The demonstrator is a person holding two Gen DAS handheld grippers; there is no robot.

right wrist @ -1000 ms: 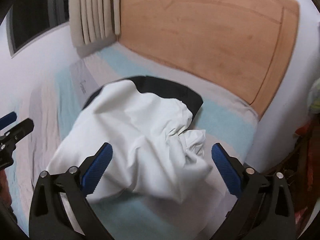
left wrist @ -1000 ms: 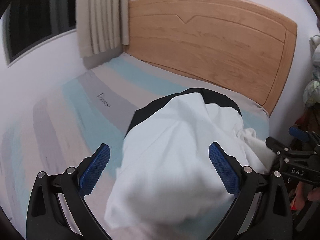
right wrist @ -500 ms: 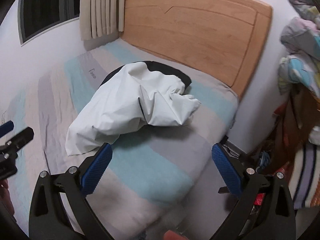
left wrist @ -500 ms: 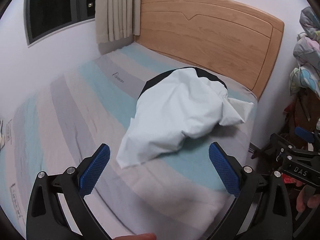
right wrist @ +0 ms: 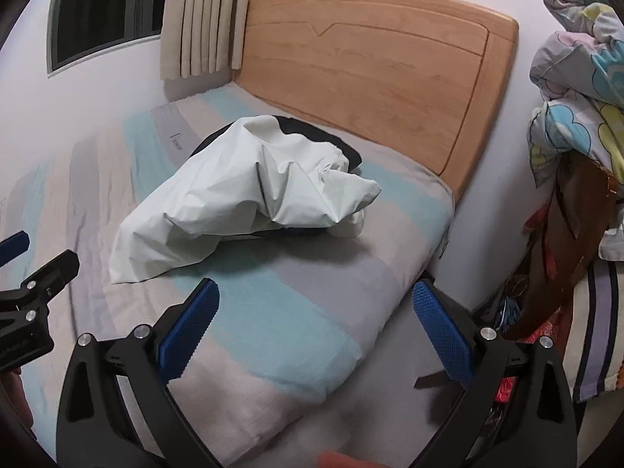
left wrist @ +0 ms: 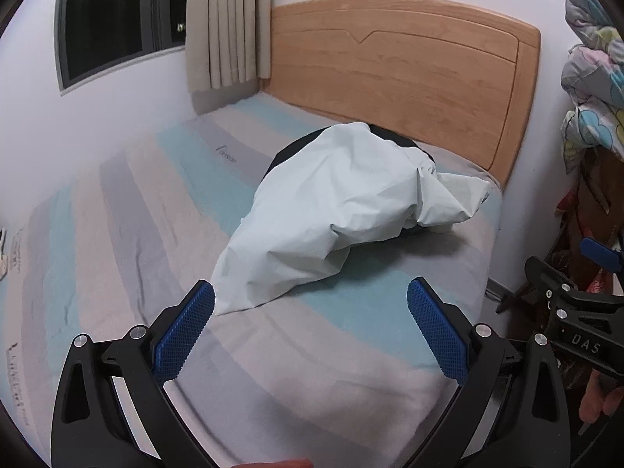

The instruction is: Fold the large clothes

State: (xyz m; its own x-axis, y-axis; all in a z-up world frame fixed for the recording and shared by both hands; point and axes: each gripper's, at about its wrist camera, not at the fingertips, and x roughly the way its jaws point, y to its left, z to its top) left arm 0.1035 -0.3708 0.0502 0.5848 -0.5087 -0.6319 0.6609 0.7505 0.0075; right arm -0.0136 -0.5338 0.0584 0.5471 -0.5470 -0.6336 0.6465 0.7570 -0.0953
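A crumpled white garment [left wrist: 335, 210] with a black part showing underneath is lying in a loose heap on the bed [left wrist: 128, 210] — toward the headboard end and nearer the bed's right edge, its lower corner trailing out toward the middle of the mattress. The striped sheet [right wrist: 273, 312], banded in teal, grey and pale pink, is lying bare around the heap on every side. The left gripper [left wrist: 311, 325] is hanging over the foot end of the bed with its blue-padded fingers spread wide, holding nothing and well apart from the garment. The right gripper [right wrist: 316, 323] is hanging over the bed's right edge — fingers likewise spread, gripping nothing. A wooden headboard [left wrist: 405, 78] is standing just behind the garment, with a beige curtain [left wrist: 228, 27] and a dark window [left wrist: 117, 11] at the far left corner. Patterned bedding [right wrist: 581, 89] is piled off the bed's right side.
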